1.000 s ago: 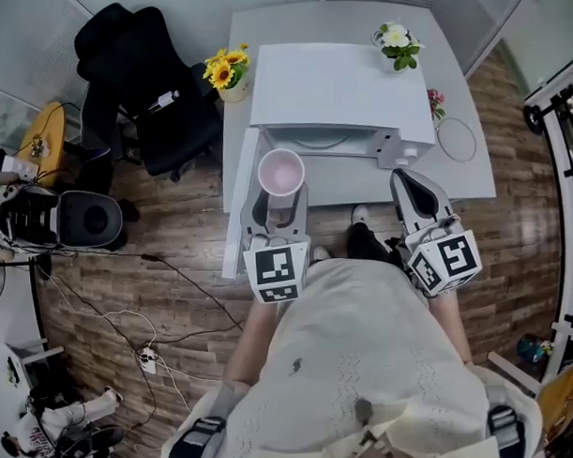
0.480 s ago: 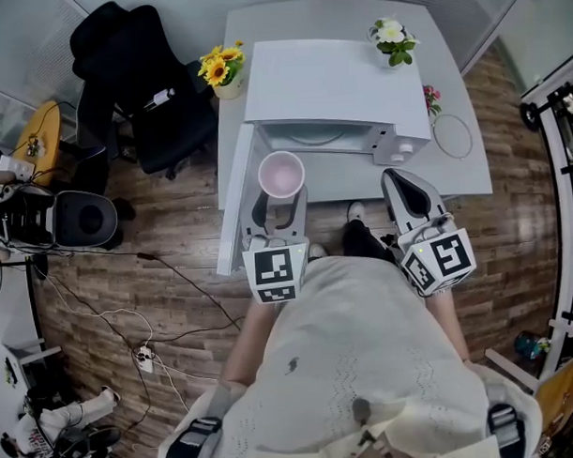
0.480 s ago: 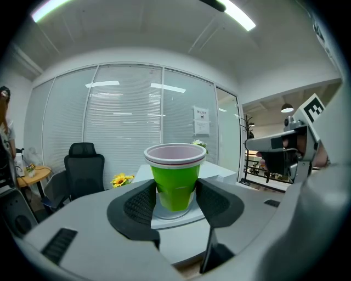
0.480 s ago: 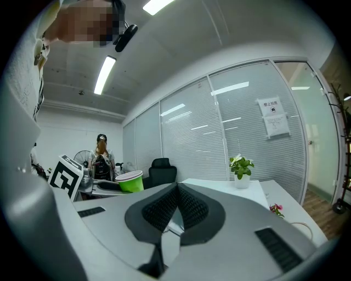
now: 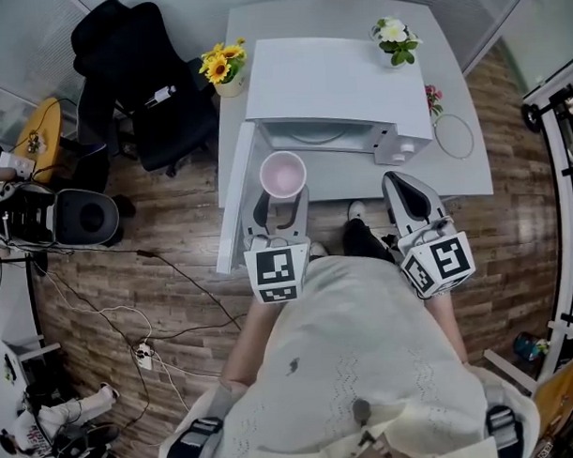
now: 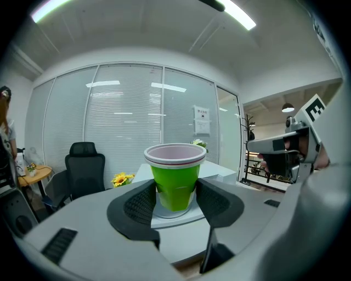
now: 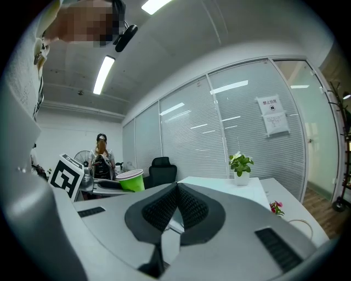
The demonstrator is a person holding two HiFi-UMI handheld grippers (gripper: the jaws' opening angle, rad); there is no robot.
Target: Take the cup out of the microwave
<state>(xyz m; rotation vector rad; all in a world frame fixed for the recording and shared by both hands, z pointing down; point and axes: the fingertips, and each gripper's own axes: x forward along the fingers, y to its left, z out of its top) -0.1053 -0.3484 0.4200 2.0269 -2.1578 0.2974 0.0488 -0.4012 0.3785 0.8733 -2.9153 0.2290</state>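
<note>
The cup, green outside and pink inside, stands upright between the jaws of my left gripper, which is shut on its lower half. It hangs in front of the white microwave, beside the open door. In the left gripper view the cup fills the gap of the left gripper, with both pads against its sides. My right gripper is level in front of the microwave's right end, shut, nothing in it. The right gripper view shows the right gripper with pads together and the cup off to the left.
The microwave sits on a white table with sunflowers, a white-flowered plant, small pink flowers and a cable loop. A black office chair stands left of the table. Cables trail across the wooden floor. A person stands far off.
</note>
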